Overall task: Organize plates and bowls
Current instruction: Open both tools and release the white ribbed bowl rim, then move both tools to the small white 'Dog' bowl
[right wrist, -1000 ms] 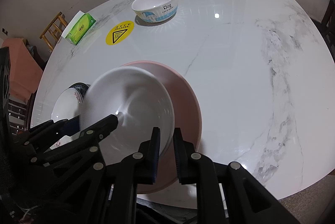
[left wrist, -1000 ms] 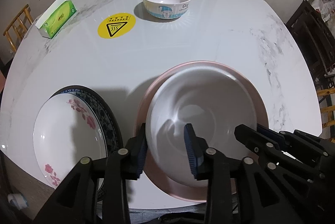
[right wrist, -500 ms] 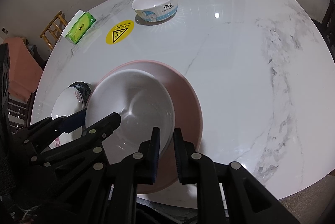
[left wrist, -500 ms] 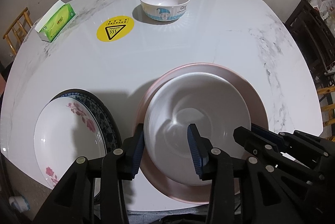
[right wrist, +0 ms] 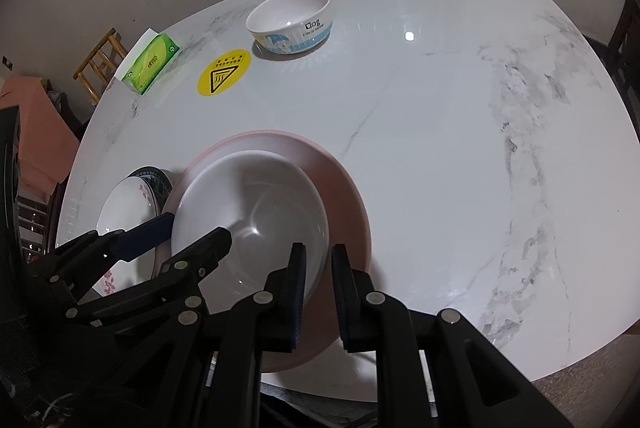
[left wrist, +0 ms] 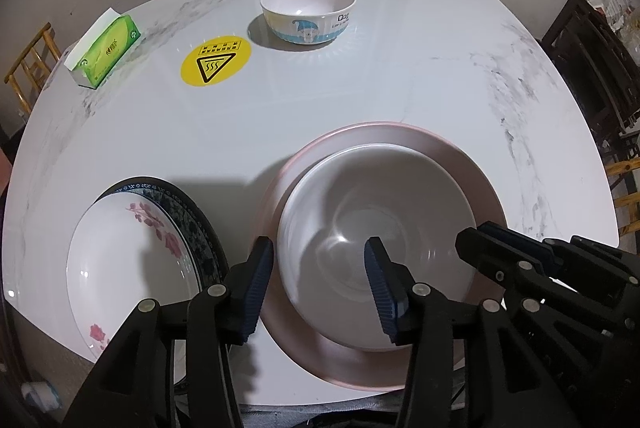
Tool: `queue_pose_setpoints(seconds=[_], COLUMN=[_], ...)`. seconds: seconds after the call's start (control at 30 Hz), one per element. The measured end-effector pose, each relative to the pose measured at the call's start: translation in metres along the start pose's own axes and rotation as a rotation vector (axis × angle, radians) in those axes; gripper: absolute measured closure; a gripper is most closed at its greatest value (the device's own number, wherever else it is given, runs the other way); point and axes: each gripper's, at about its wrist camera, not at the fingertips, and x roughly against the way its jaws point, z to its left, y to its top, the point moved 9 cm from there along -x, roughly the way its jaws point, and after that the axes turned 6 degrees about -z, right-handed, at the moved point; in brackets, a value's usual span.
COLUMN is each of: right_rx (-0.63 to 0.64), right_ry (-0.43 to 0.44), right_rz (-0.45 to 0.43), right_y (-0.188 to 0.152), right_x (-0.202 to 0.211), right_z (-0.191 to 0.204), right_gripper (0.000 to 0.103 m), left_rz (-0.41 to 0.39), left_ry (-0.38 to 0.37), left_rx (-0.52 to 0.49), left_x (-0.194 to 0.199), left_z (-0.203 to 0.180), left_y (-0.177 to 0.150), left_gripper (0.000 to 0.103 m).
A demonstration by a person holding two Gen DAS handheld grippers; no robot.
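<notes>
Both claws, left (left wrist: 318,282) spread apart and right (right wrist: 319,292) nipping the rim, seat our white bowl (left wrist: 376,248) on the pink plate (left wrist: 486,188); releasing comes next, we judge.

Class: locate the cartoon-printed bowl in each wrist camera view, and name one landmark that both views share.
Left wrist view: the cartoon-printed bowl stands top centre, at the table's far side.
Right wrist view: the same bowl stands upper left of centre.
Shared landmark: the yellow warning sticker, just left of and nearer than the bowl.
</notes>
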Motion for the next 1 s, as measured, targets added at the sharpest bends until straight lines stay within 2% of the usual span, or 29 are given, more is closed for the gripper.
queue_pose_setpoints(seconds=[0.4,0.5,0.8,1.0], right_rx=[-0.015,-0.021,-0.01,-0.007], right_ry=[0.023,0.028,0.038,0.03], right_rz=[-0.019,-0.02,-0.028,-0.042], right_y=[0.01,0.013,0.02,0.031], right_x=[0.005,0.005,0.005,0.008], right_z=[-0.003,-0.004,-0.004,-0.012], right_gripper=[0.088,0.088,0.088,0.088], left_rz=[-0.034,-0.056,-0.079,-0.121], left_ry=[-0.022,-0.025,-0.024,-0.032], left_rx=[-0.021,-0.023,-0.028,-0.045], left_x=[0.011,0.017,0.023,0.033], left_z=[-0.001,0.004,0.012,0.013], left_y=[0.005,0.009,0.016,0.026], left_gripper=[0.052,0.045,0.044,0.044])
